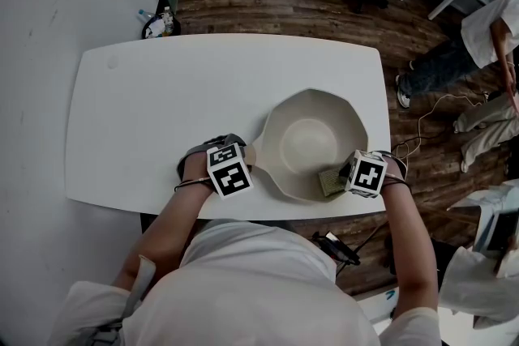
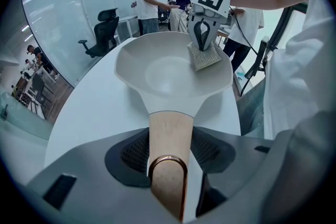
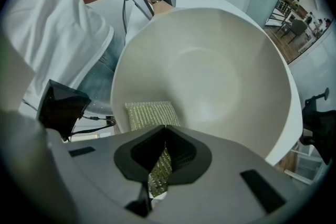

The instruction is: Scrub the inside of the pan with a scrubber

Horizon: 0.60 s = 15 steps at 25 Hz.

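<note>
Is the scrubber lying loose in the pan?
No, the right gripper is shut on the scrubber, holding it against the pan's inner wall.

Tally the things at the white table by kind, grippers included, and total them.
Pan: 1
Scrubber: 1
Grippers: 2, the left gripper and the right gripper
Total: 4

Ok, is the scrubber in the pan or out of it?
In: the scrubber, clamped in the right gripper, rests on the pan's inner wall near the rim.
</note>
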Motion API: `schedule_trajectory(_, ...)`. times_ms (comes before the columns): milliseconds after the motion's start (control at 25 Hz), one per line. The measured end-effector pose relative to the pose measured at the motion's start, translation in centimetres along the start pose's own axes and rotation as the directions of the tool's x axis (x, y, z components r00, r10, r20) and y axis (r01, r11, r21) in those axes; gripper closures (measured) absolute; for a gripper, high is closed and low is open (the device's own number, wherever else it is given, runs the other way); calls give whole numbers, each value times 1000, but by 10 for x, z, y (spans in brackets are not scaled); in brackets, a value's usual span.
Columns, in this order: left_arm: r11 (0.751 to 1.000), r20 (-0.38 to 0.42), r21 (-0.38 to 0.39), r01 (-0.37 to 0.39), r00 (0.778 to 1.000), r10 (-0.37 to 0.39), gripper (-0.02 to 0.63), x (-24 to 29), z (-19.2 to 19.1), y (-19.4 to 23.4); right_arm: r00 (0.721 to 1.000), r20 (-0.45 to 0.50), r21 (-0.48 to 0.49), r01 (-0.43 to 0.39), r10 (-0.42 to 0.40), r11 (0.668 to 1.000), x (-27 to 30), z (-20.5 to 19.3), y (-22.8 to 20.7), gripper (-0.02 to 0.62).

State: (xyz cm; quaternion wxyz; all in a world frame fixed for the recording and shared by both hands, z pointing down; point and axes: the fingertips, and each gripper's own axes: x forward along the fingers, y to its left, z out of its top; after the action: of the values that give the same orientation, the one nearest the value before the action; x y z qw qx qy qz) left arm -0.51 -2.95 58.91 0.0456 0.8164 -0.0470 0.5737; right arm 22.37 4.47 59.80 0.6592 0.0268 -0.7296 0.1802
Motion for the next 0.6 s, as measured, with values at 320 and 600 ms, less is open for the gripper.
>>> schedule_trajectory(320,1000,4,1,9,1000,-9,370,0,1,1,998,-34,27,52,-51,998,0,-8,-15,571)
schedule_trajectory(600,1000,5,3,14,1000,-14,370,0,0,1,988,-47,31,146,-144,989,-4,-12,-34,571)
